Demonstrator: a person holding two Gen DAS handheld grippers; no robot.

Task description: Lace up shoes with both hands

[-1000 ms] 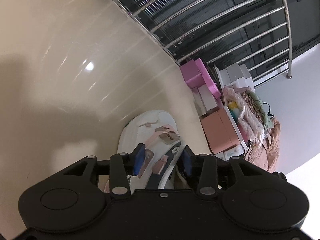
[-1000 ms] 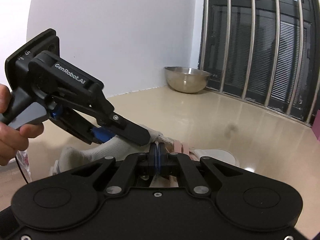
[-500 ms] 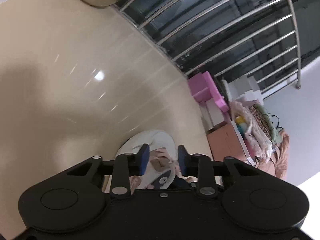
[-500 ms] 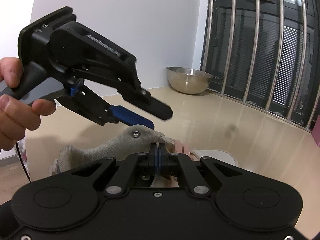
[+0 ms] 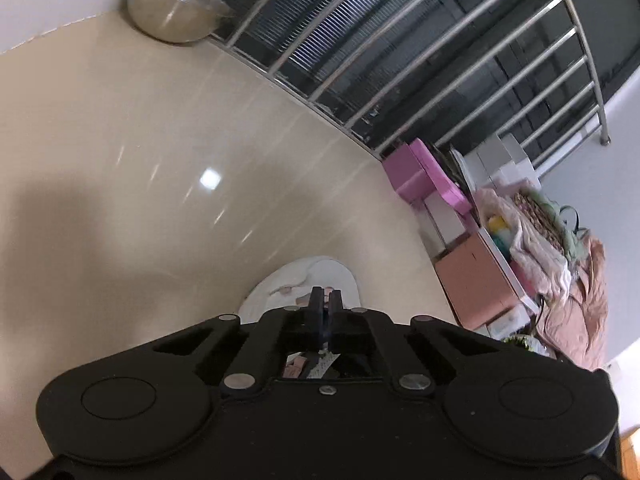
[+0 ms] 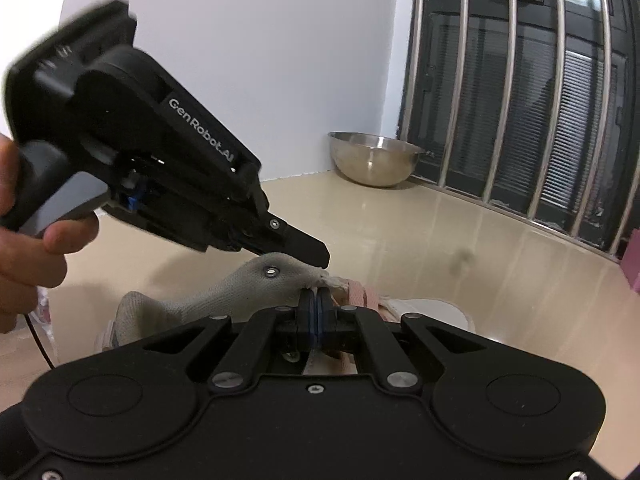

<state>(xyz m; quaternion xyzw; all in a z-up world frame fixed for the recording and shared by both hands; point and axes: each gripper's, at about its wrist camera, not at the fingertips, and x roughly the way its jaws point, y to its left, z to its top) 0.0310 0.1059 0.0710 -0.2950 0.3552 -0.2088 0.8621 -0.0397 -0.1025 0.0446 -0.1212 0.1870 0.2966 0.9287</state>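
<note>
Right wrist view, left hand-held gripper (image 6: 320, 258) angled down over shoe (image 6: 248, 292), closed empty, right hand-held gripper (image 6: 315, 300) pinching lace.

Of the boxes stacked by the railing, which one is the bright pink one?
The bright pink box lies nearest the metal railing. The larger salmon box sits closer to the camera.

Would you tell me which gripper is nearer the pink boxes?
Right, probably: the right gripper is over the shoe, pink boxes to its right; the left gripper stands further left of it.
</note>
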